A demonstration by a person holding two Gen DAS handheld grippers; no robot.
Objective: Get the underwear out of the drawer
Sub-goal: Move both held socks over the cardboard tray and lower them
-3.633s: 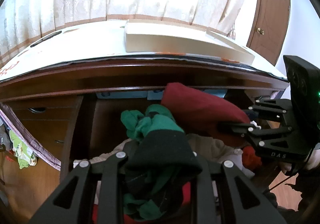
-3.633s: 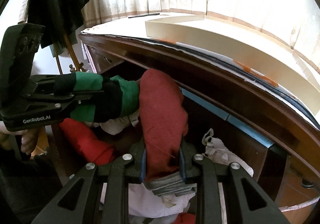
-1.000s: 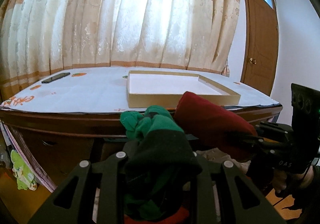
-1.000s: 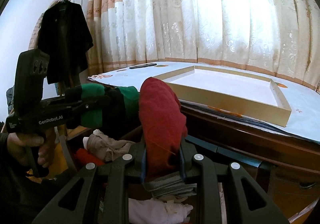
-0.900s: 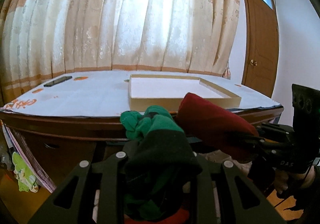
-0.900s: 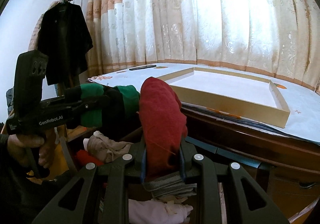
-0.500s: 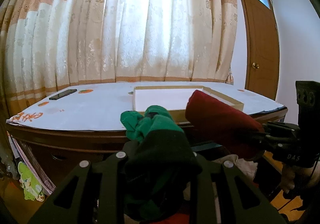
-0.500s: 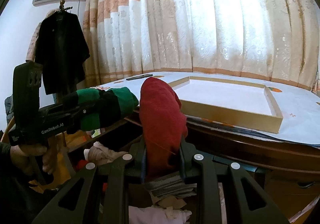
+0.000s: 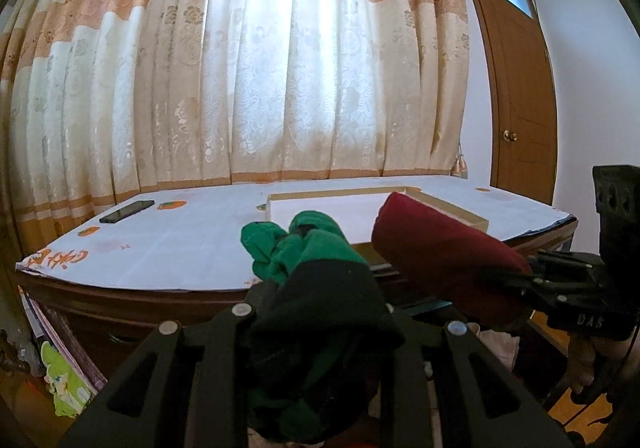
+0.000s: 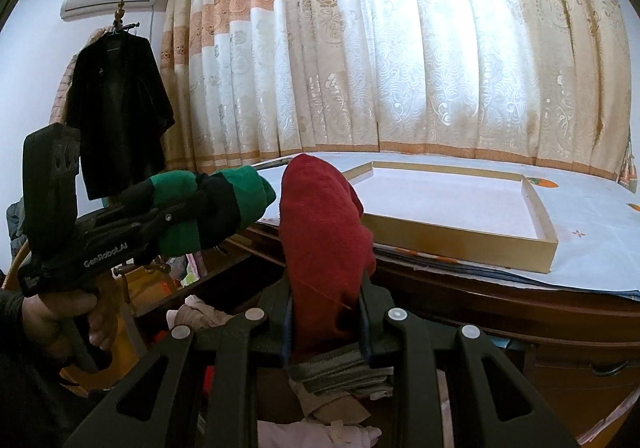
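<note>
Already lifted: two garments clear of the drawer, set-down still open

Largest first. Desk (image 10: 600, 248) with white patterned cover fills the background, curtain behind. On it a shallow gold-edged tray (image 10: 460, 236), empty as far as visible; a dark phone (image 9: 127, 211) lies well apart, toward the far left corner.

Drawer (image 10: 224, 280) below the desk edge stands open. Loose pale and red cloth remains inside, so it is not emptied; whether those pieces count as underwear cannot be told.

Red garment (image 10: 324, 232): clamped in the right gripper (image 10: 325, 322), jaws pressed together on its lower end, the rest sticking up above desk level.

Green-and-black garment (image 9: 316, 288): bunched, clamped in the left gripper (image 9: 320, 320), also held above the desk edge, just beside the red one.

Judgement: extraction of these two is done. Left to do: bring both over the desk, probably to the tray, and release. Further pieces may follow.
</note>
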